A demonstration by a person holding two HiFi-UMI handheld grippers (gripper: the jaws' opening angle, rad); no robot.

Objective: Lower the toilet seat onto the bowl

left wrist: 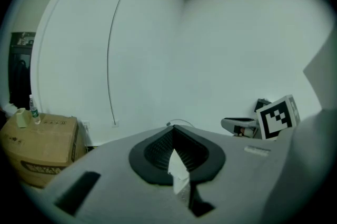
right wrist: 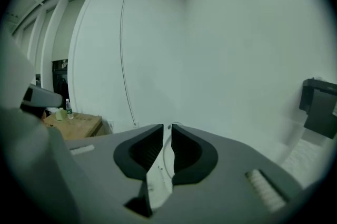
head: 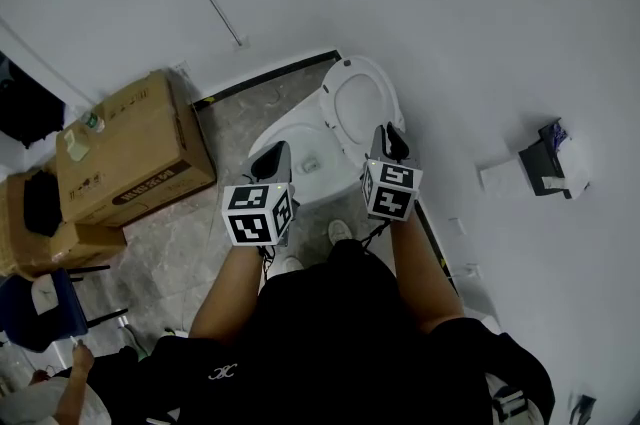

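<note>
Open floor [head: 228,125] between cardboard box [head: 130,151] and toilet bowl [head: 298,145]. Wall [head: 470,43] tight behind raised seat [head: 358,103]; paper dispenser [head: 543,163] juts out, well right.

place: bare washroom | cues: toilet [head: 305,138], wall paper dispenser [head: 545,168], tiled floor [head: 180,243], cardboard boxes [head: 130,153]

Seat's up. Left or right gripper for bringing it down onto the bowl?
Right, probably. The right gripper is right at the edge of the raised toilet seat, with its jaws slightly apart and nothing between them. The left gripper is over the bowl rim, away from the seat, jaws shut.
</note>
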